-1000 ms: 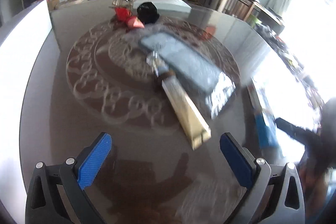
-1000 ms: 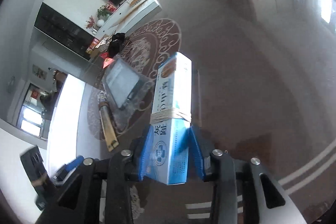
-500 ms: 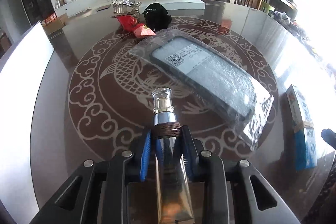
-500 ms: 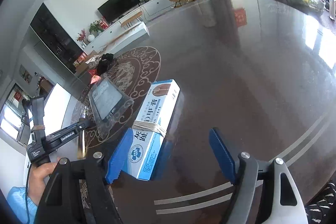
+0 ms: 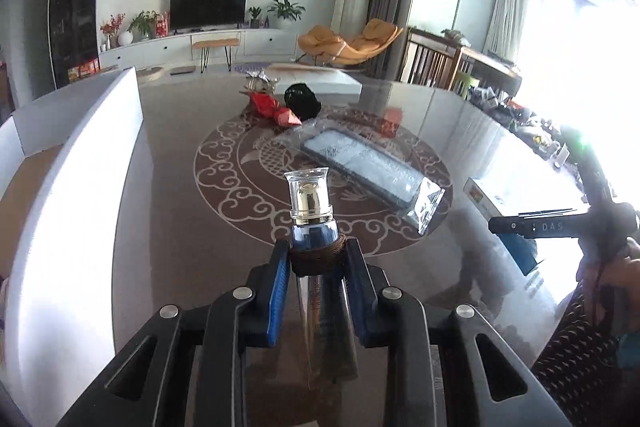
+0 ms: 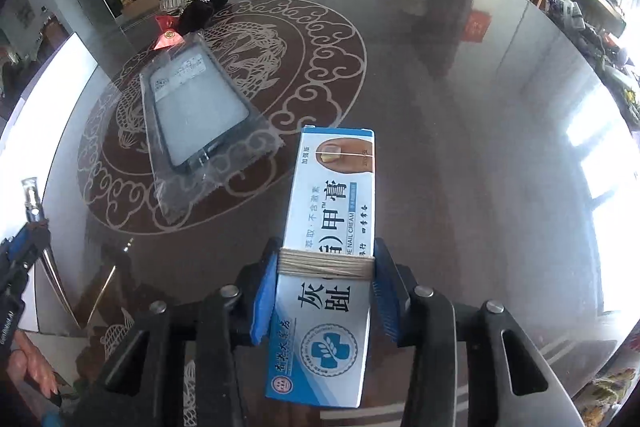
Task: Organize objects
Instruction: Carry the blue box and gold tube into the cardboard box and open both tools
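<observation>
My left gripper point(image 5: 318, 259) is shut on a slim tube point(image 5: 310, 195) with a clear cap and a brown band at its neck, holding it above the round glass table point(image 5: 180, 227). In the right wrist view my right gripper point(image 6: 326, 267) has its jaws closing, and the blue pads press on a white-and-blue nail cream box point(image 6: 332, 187) at its string wrap. The box points away over the table. The left wrist view shows the right gripper point(image 5: 532, 227) and the box point(image 5: 500, 195) at the right edge. The left gripper point(image 6: 24, 247) shows at the right wrist view's left edge.
A phone case in a clear plastic bag point(image 6: 196, 111) lies on the table's patterned centre. Behind it are a red packet point(image 5: 276, 109), a black bundle point(image 5: 302, 101) and foil wrappers. A white box wall point(image 5: 80, 187) rises at the left. A person's hand point(image 6: 36, 367) shows.
The left gripper went from wide open above the lying tube to shut on it, then raised it. The right gripper let the box down, opened, then closed on it again.
</observation>
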`<state>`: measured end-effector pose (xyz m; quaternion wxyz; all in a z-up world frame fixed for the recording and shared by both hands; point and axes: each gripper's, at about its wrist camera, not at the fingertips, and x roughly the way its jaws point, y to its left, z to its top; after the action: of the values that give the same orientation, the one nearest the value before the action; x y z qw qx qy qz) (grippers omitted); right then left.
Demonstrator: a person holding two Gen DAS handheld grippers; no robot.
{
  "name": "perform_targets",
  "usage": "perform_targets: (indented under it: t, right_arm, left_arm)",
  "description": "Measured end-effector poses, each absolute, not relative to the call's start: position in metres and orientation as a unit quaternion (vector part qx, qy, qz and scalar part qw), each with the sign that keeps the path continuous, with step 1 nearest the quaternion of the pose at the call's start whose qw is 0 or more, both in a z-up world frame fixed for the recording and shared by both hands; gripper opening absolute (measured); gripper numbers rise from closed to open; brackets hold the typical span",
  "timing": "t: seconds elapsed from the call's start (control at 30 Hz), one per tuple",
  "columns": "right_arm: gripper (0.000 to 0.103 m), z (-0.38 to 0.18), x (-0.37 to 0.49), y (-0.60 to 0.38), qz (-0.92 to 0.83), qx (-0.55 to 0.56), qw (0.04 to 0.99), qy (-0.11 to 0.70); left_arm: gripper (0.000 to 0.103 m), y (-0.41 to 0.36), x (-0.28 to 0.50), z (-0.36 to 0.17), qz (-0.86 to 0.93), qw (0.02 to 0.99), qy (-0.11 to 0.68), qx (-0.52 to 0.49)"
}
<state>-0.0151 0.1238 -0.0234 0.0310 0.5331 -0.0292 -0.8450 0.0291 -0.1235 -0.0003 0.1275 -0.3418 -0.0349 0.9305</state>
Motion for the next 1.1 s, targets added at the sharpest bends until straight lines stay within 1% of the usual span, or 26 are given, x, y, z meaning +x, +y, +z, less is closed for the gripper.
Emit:
perform_targets:
  t: [0.07, 0.13, 0.3, 0.43, 0.5, 0.6, 0.67, 0.73, 0.83, 0.87, 0.9, 0.93, 0.97, 1.0, 1.03, 1.07, 1.1]
  right_arm:
    - [0.044, -0.009, 0.002, 0.125, -0.856, 0.512, 0.052, -0.050]
    - [0.044, 0.009, 0.014, 0.122, -0.865, 0.495, 0.063, -0.049]
    - [0.044, 0.053, 0.011, 0.087, -0.880, 0.460, 0.109, -0.056]
    - [0.044, 0.093, 0.012, 0.029, -0.882, 0.431, 0.184, -0.044]
    - [0.044, 0.109, 0.009, -0.014, -0.874, 0.424, 0.237, -0.037]
    - [0.044, 0.125, 0.006, -0.089, -0.843, 0.424, 0.330, -0.034]
    - [0.044, 0.129, 0.008, -0.141, -0.816, 0.429, 0.386, -0.038]
    - [0.044, 0.127, 0.007, -0.188, -0.783, 0.442, 0.435, -0.049]
    - [0.045, 0.109, 0.006, -0.249, -0.751, 0.465, 0.467, -0.041]
    - [0.046, 0.098, 0.004, -0.266, -0.739, 0.481, 0.469, -0.034]
    - [0.049, 0.088, 0.001, -0.276, -0.733, 0.496, 0.464, -0.030]
    - [0.051, 0.078, -0.003, -0.281, -0.729, 0.508, 0.457, -0.033]
    - [0.053, 0.072, -0.006, -0.280, -0.730, 0.512, 0.452, -0.041]
    - [0.056, 0.070, -0.009, -0.275, -0.734, 0.511, 0.445, -0.050]
    - [0.059, 0.069, -0.010, -0.265, -0.740, 0.506, 0.440, -0.060]
    - [0.068, 0.070, -0.011, -0.252, -0.749, 0.496, 0.434, -0.065]
    - [0.077, 0.071, -0.011, -0.235, -0.765, 0.484, 0.421, -0.062]
  left_arm:
    - [0.027, -0.133, 0.038, 0.011, 0.936, 0.128, -0.046, -0.326]
    - [0.027, -0.146, 0.048, 0.025, 0.942, 0.126, -0.062, -0.306]
    - [0.027, -0.187, 0.078, 0.070, 0.957, 0.106, -0.098, -0.250]
    - [0.027, -0.232, 0.102, 0.109, 0.967, 0.070, -0.121, -0.215]
    - [0.027, -0.264, 0.110, 0.123, 0.968, 0.033, -0.127, -0.214]
    - [0.026, -0.320, 0.113, 0.128, 0.956, -0.013, -0.161, -0.243]
    - [0.026, -0.350, 0.110, 0.121, 0.946, -0.043, -0.167, -0.275]
    - [0.027, -0.378, 0.102, 0.106, 0.929, -0.073, -0.166, -0.322]
    - [0.029, -0.414, 0.082, 0.071, 0.883, -0.145, -0.151, -0.420]
    - [0.035, -0.422, 0.078, 0.063, 0.873, -0.161, -0.148, -0.435]
    - [0.041, -0.429, 0.075, 0.056, 0.866, -0.176, -0.148, -0.445]
    - [0.053, -0.434, 0.074, 0.051, 0.861, -0.186, -0.150, -0.449]
    - [0.062, -0.438, 0.073, 0.049, 0.860, -0.194, -0.158, -0.445]
    - [0.066, -0.437, 0.074, 0.051, 0.863, -0.197, -0.165, -0.436]
    - [0.072, -0.432, 0.076, 0.052, 0.867, -0.197, -0.168, -0.426]
    - [0.077, -0.426, 0.075, 0.054, 0.872, -0.194, -0.170, -0.416]
    - [0.078, -0.416, 0.074, 0.058, 0.878, -0.189, -0.168, -0.406]
